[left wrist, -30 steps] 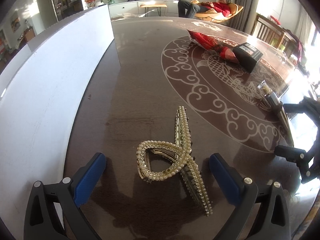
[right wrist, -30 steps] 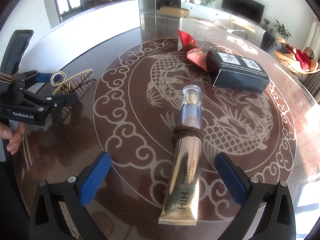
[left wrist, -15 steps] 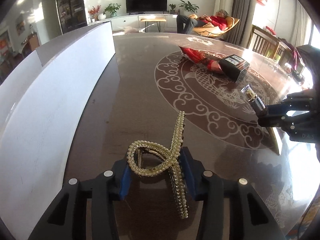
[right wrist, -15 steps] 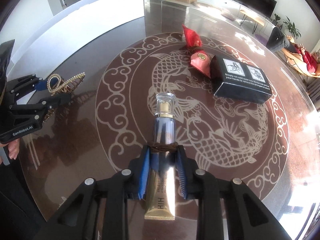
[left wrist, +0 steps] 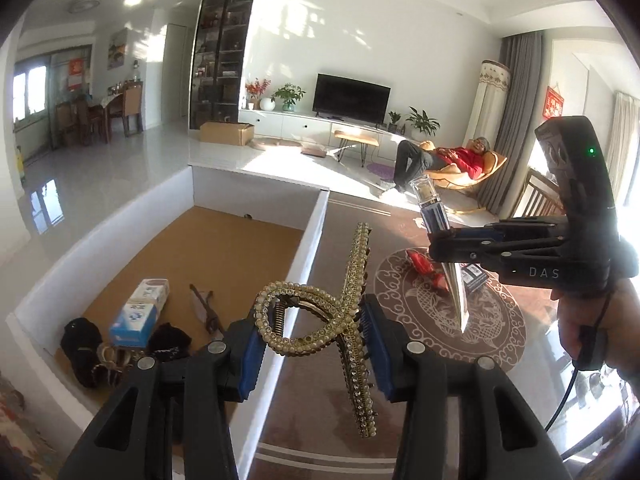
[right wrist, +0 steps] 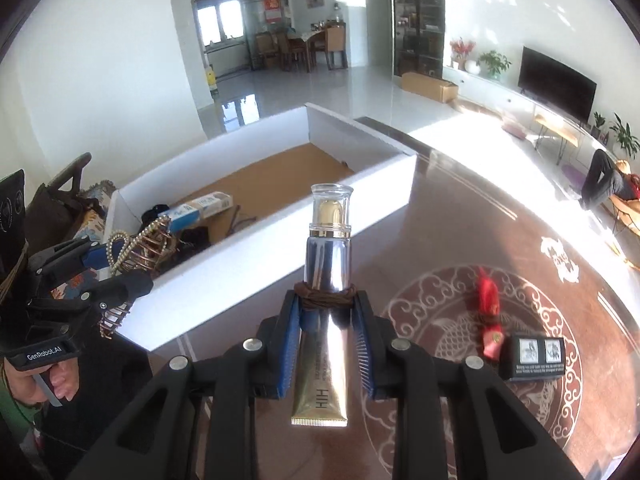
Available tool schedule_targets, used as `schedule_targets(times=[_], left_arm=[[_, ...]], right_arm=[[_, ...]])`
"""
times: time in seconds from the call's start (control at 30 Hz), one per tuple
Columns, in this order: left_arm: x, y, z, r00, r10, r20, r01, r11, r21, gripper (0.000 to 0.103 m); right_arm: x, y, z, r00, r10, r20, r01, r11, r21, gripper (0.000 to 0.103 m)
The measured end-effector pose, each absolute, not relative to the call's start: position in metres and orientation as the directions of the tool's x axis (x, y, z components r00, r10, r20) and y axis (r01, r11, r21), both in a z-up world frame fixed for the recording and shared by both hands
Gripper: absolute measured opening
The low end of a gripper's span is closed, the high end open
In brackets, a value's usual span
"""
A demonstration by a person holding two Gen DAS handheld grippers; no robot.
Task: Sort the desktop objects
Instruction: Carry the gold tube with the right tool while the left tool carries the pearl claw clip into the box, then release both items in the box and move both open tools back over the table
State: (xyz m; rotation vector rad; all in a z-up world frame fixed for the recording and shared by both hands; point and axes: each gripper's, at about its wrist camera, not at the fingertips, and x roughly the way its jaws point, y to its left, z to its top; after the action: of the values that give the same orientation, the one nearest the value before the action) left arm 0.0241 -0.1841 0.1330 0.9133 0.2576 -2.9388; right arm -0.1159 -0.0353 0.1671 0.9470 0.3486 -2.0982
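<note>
Both were airborne near the white-walled box (left wrist: 316,216): left gripper (left wrist: 312,344) pinched the pearl-studded gold hair claw (left wrist: 320,320), rigid but snaggy; right gripper (right wrist: 326,344) clamped the slippery gold cosmetic tube (right wrist: 324,320) mid-body, wisely.

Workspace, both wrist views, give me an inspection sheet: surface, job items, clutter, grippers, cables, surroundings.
Surface: dark glossy table with a pale koi medallion.
Job's things: pearl hair claw and gold cream tube, both held above the table; red pouch and black box lie on the medallion.
Clutter: white bin with a blue-white carton and dark items inside.
Grippers: left gripper shut on the claw; right gripper shut on the tube.
Cables: black lead under the right hand.
Surroundings: living room, TV, person reclining in a chair.
</note>
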Motion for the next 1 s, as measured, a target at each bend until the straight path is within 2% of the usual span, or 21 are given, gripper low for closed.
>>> schedule_targets(times=[0.1,0.2,0.3,0.43,0.5,0.53,0.57,0.73,0.9,1.0], left_arm=[[0.018,-0.237,0.134,-0.797,-0.096,-0.597,0.211,-0.969,-0.127,0.045],[0.007,-0.287,0.116,-0.728,-0.156,-0.668,0.312,-0.942,-0.12,0.045],[-0.002,-0.323,0.092,-0.649,-0.207,-0.733,0.388,-0.918,-0.085,0.045],[-0.014,-0.354,0.057,-0.527,-0.274,-0.804,0.494,-0.869,-0.028,0.046],[-0.012,-0.361,0.045,-0.489,-0.29,-0.823,0.522,-0.853,-0.009,0.056],[-0.008,-0.361,0.042,-0.486,-0.296,-0.822,0.534,-0.845,-0.012,0.066],[-0.002,-0.361,0.041,-0.491,-0.308,-0.815,0.545,-0.838,-0.012,0.073],[0.025,-0.339,0.05,-0.57,-0.352,-0.742,0.541,-0.841,-0.017,0.08],[0.022,-0.302,0.066,-0.627,-0.323,-0.709,0.481,-0.876,-0.027,0.081],[0.024,-0.268,0.083,-0.67,-0.269,-0.692,0.407,-0.913,-0.039,0.081]], right_arm=[[-0.111,-0.098,0.198,-0.387,-0.628,-0.675,0.81,-0.581,0.077,0.027],[-0.115,-0.163,0.206,-0.33,-0.677,-0.658,0.85,-0.516,0.104,0.027],[-0.123,-0.227,0.179,-0.212,-0.665,-0.717,0.871,-0.461,0.171,0.027],[-0.126,-0.289,0.112,-0.099,-0.575,-0.812,0.872,-0.443,0.207,0.028],[-0.126,-0.302,0.081,-0.1,-0.535,-0.839,0.857,-0.475,0.201,0.039],[-0.127,-0.306,0.07,-0.096,-0.523,-0.847,0.85,-0.486,0.204,0.057],[-0.126,-0.306,0.065,-0.1,-0.525,-0.845,0.847,-0.491,0.205,0.067],[-0.118,-0.269,0.088,-0.175,-0.647,-0.742,0.839,-0.493,0.232,0.085],[-0.111,-0.207,0.115,-0.275,-0.688,-0.672,0.821,-0.532,0.208,0.088],[-0.108,-0.156,0.121,-0.342,-0.686,-0.642,0.791,-0.579,0.197,0.095]])
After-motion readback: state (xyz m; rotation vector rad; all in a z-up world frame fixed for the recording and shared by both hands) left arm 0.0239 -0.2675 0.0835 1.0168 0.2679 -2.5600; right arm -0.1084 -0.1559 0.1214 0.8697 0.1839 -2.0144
